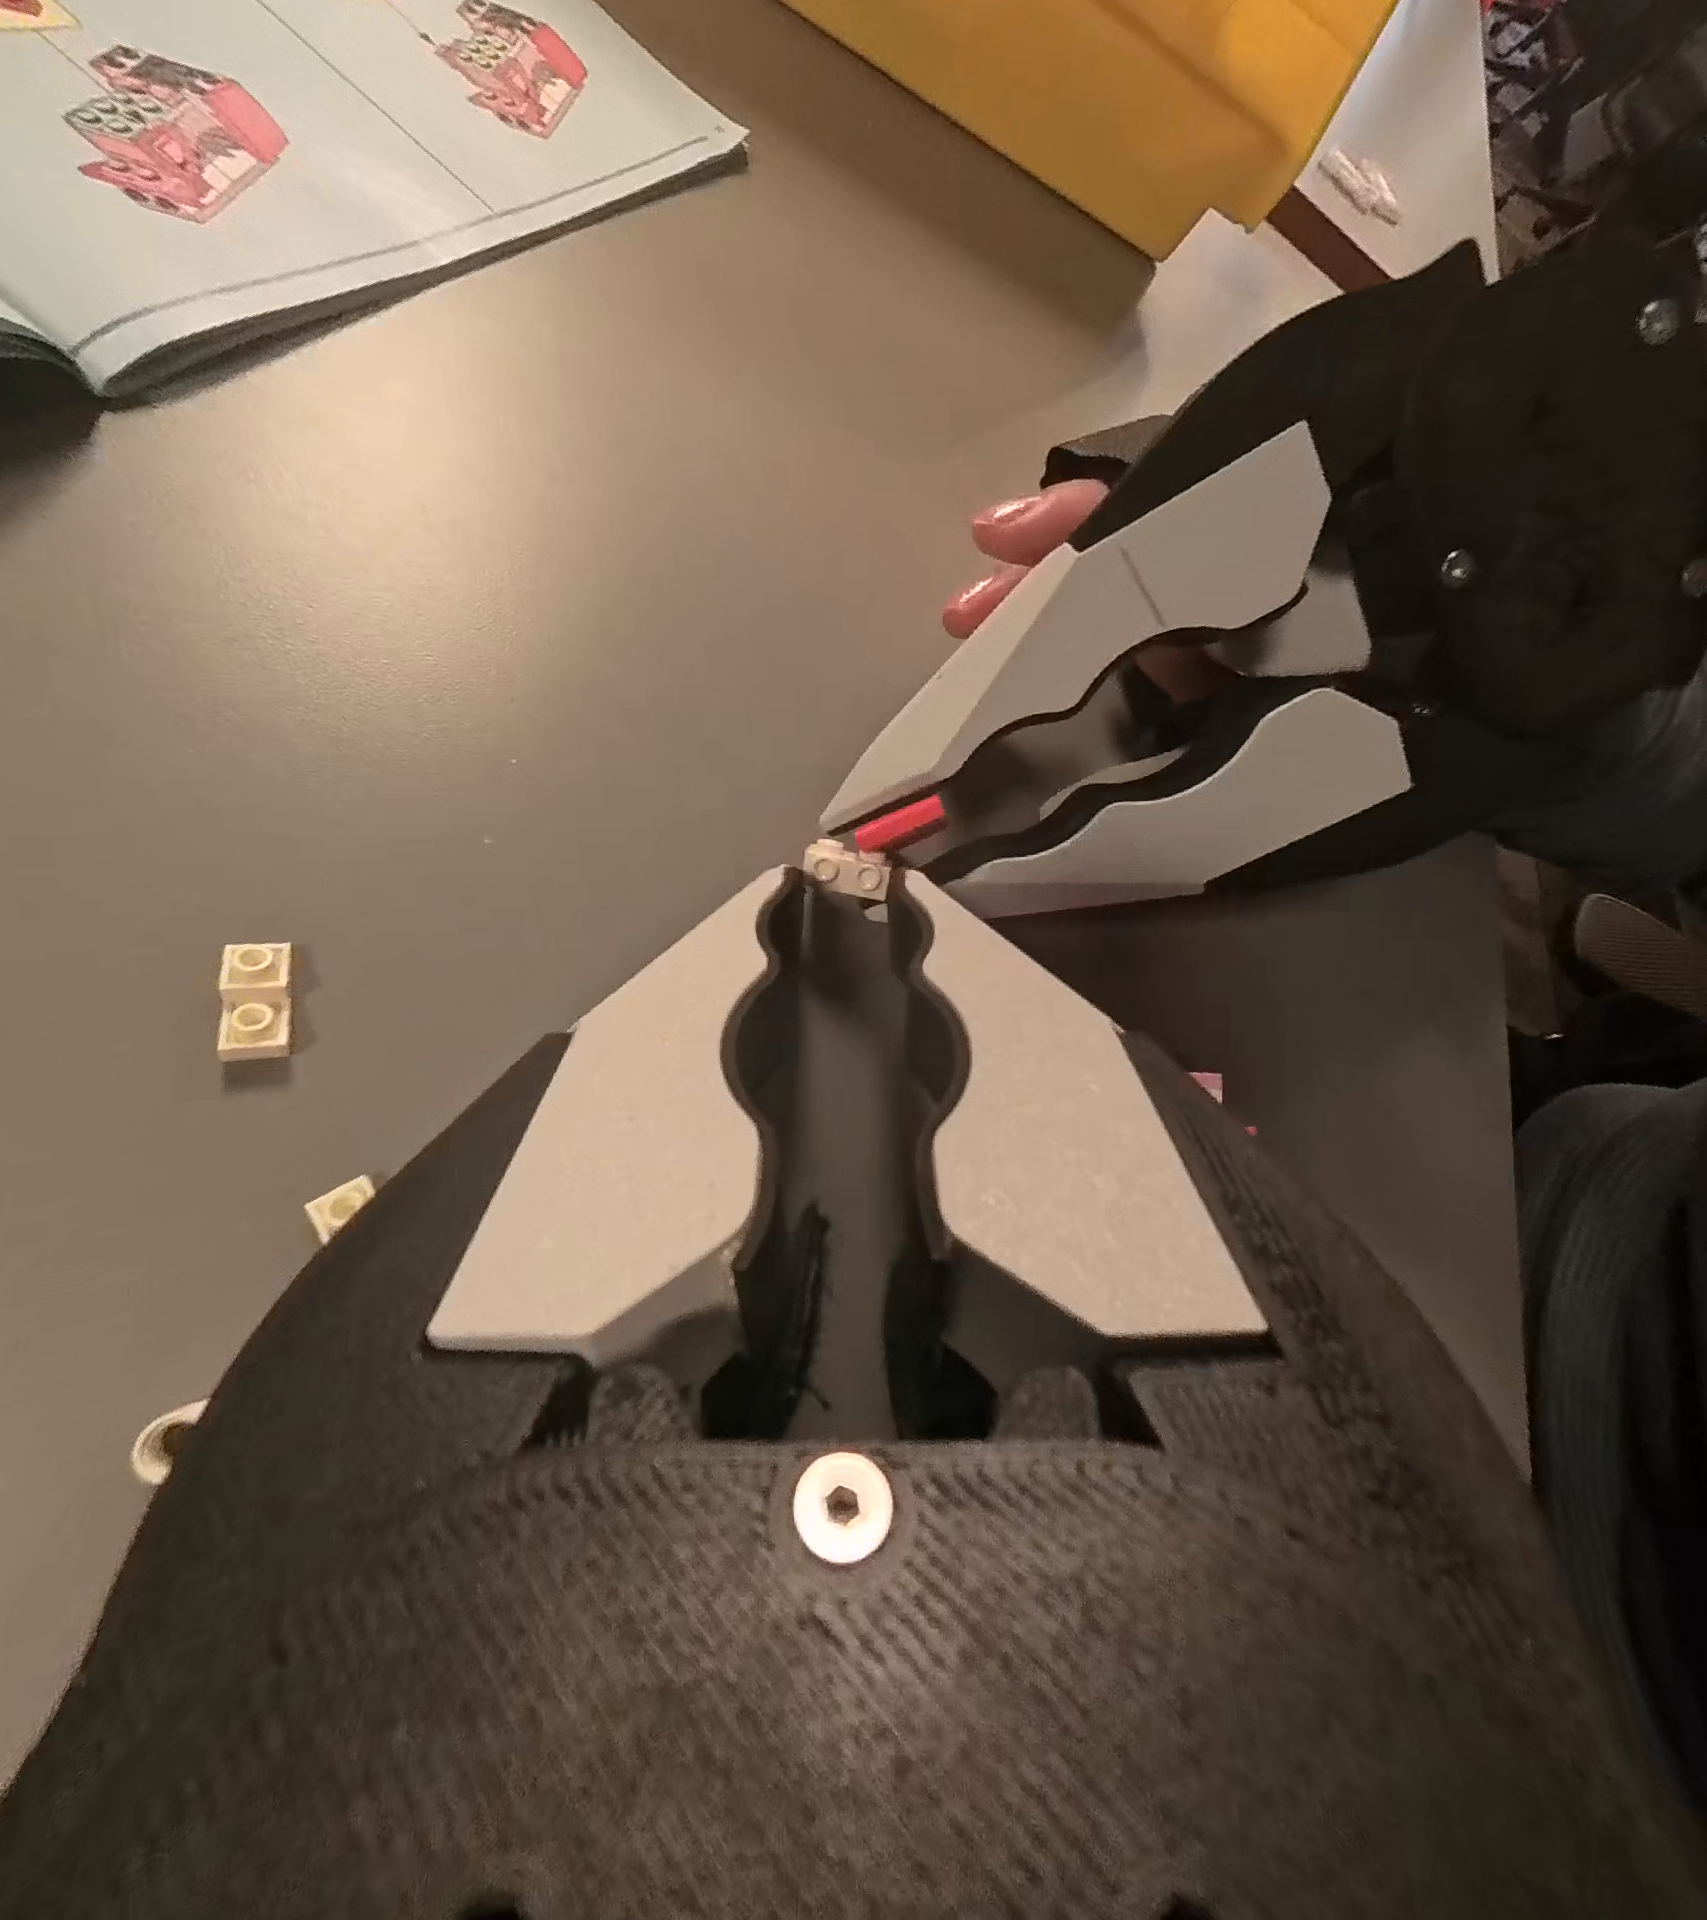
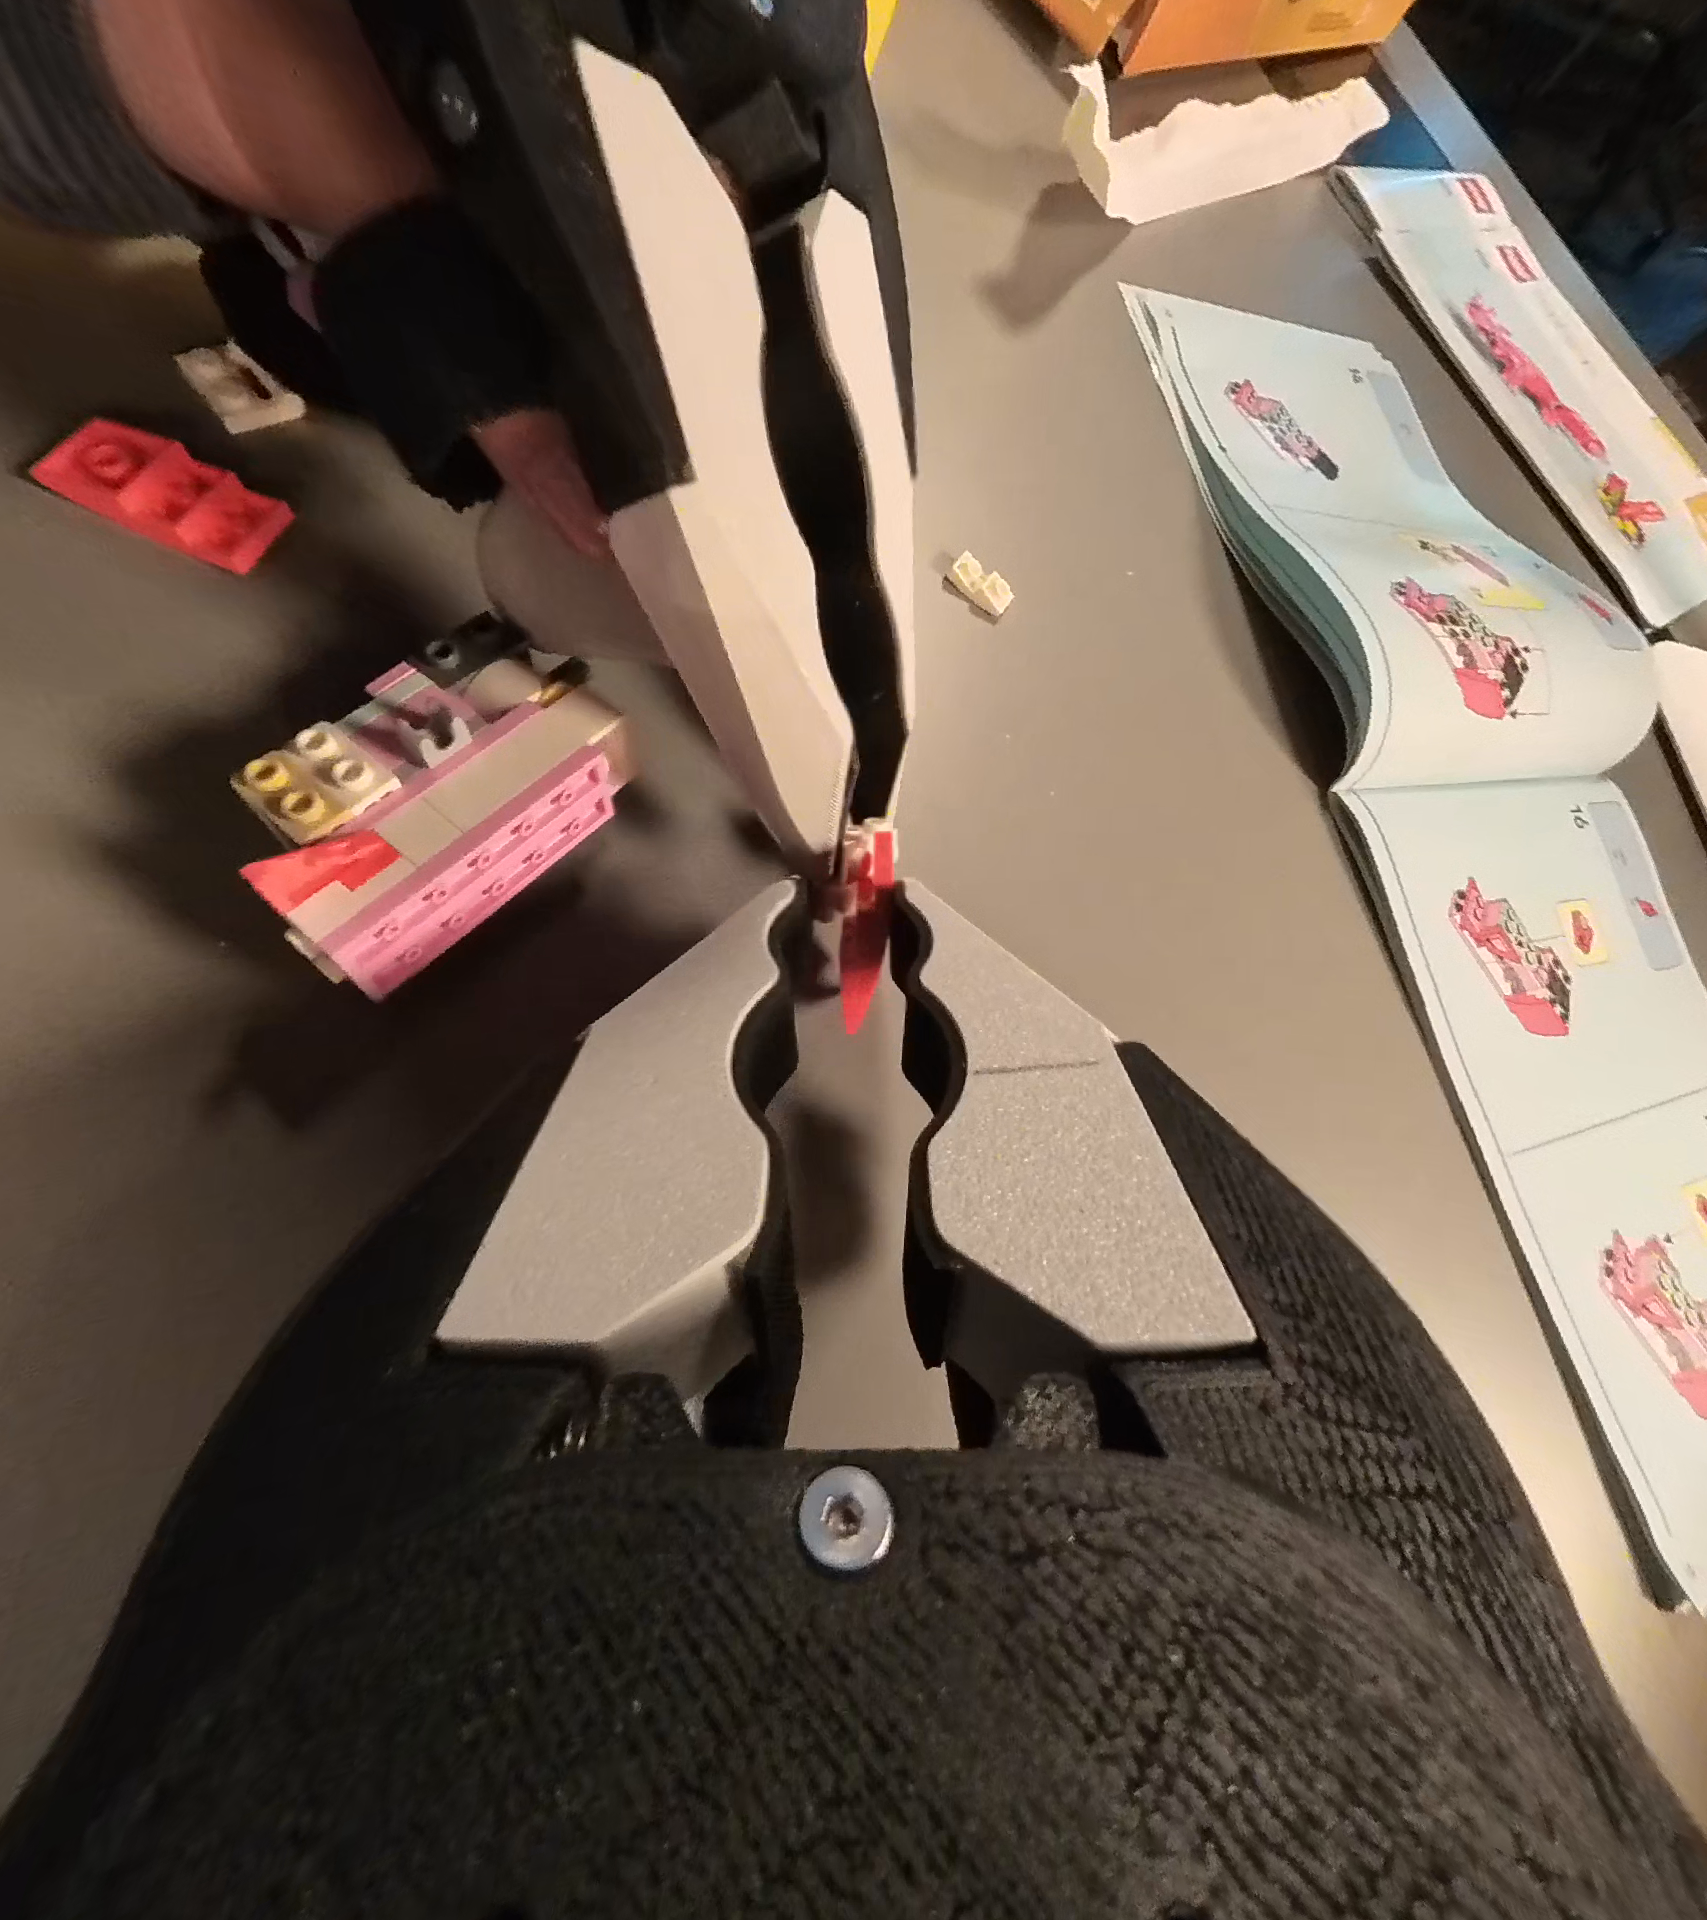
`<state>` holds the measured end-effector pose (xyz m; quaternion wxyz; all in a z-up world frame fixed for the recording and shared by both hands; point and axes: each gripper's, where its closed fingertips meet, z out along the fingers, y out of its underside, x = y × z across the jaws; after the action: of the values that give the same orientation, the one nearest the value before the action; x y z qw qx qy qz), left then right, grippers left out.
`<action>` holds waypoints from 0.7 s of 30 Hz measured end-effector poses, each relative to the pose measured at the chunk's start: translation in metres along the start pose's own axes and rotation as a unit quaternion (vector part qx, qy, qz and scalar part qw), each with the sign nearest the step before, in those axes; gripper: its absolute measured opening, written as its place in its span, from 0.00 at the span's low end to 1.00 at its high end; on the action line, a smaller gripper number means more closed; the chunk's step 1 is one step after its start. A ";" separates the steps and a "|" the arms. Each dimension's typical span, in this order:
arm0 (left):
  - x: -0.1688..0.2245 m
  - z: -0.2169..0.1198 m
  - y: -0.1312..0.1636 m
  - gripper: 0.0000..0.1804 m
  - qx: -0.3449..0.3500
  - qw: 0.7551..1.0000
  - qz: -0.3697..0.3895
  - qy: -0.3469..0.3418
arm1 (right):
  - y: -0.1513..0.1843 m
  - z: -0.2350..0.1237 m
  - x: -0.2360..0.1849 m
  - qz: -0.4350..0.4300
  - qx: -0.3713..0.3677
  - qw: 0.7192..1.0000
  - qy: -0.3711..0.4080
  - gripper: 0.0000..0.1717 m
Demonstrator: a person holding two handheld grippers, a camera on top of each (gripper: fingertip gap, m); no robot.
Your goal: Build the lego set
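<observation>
A: Left gripper [image 1: 846, 883]?
B: Clamped on a small grey stud plate [image 1: 849, 871].
A: Right gripper [image 2: 847, 906]?
B: Closed on a red wedge piece [image 2: 867, 951] (tips meeting above the grey table [image 1: 516, 675]).

each gripper [image 1: 844, 868] – grey wavy-edged fingers [image 1: 641, 1122], black ribbed body, silver hex screw [image 1: 844, 1507]; black fingerless glove [image 2: 433, 343].
</observation>
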<state>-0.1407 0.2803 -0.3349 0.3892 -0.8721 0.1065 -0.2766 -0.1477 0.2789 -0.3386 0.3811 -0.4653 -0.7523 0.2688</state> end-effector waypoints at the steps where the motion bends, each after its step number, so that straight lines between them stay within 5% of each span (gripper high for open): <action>1: -0.001 0.000 0.000 0.08 0.001 1.000 -0.001 -0.003 | 0.000 0.001 0.001 0.002 -0.002 1.000 0.005 0.07; 7: -0.005 -0.001 -0.003 0.08 0.015 0.999 -0.041 -0.008 | -0.001 0.003 0.006 -0.011 -0.006 0.999 0.043 0.07; 19: -0.002 0.000 0.000 0.08 0.005 0.999 -0.040 0.000 | 0.006 -0.001 0.003 0.059 -0.012 0.998 -0.024 0.07; 21: -0.002 0.000 0.000 0.08 0.006 0.999 -0.042 0.002 | 0.009 -0.003 0.004 0.084 -0.014 0.995 -0.043 0.13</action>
<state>-0.1426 0.2810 -0.3355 0.3821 -0.8728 0.0689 -0.2956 -0.1416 0.2864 -0.3428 0.3175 -0.5204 -0.7299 0.3091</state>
